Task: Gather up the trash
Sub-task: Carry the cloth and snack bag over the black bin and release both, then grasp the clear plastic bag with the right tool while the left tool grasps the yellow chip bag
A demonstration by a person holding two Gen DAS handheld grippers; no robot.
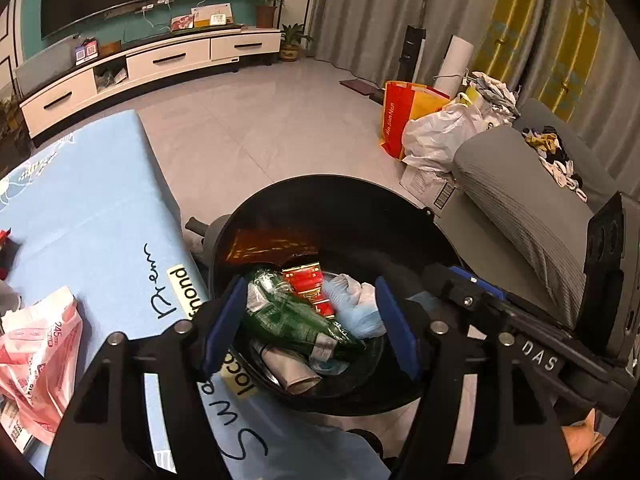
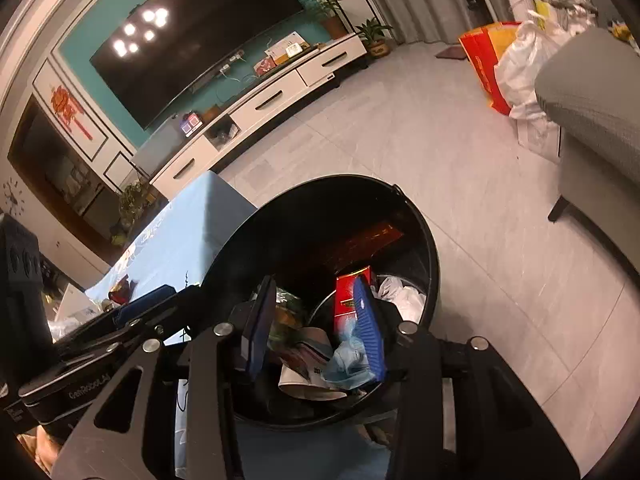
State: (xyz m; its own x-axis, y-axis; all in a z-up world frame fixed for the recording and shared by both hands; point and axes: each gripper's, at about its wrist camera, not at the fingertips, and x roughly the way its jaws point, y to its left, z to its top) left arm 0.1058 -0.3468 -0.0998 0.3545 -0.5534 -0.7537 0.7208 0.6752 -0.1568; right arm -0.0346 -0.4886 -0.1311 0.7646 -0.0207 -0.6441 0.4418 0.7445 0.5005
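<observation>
You are holding both grippers over bin (image 1: pixel 336 216), tipping down into it. Left gripper (image 1: pixel 310 322) spread wide, gripping nothing. Right gripper (image 2: pixel 316 326) partly spread, also bare. Green bottle (image 1: pixel 296 312) lying slantwise in bin, right under left fingers. Pink bag (image 1: pixel 40 356) waiting on blue table (image 1: pixel 80 216), left of bin, nearer left hand.

A table (image 1: pixel 88 216) covered in a light blue cloth with black handwriting-style lettering and yellow labels carries a crumpled pink-and-white plastic package (image 1: pixel 38 356) near its left edge. A black trash bin (image 1: pixel 400 216) stands on the grey tiled floor (image 1: pixel 260 128), tight against the table's right edge. Across the floor stand a red-and-yellow shopping bag (image 1: pixel 400 116) and a white plastic bag (image 1: pixel 436 136).
</observation>
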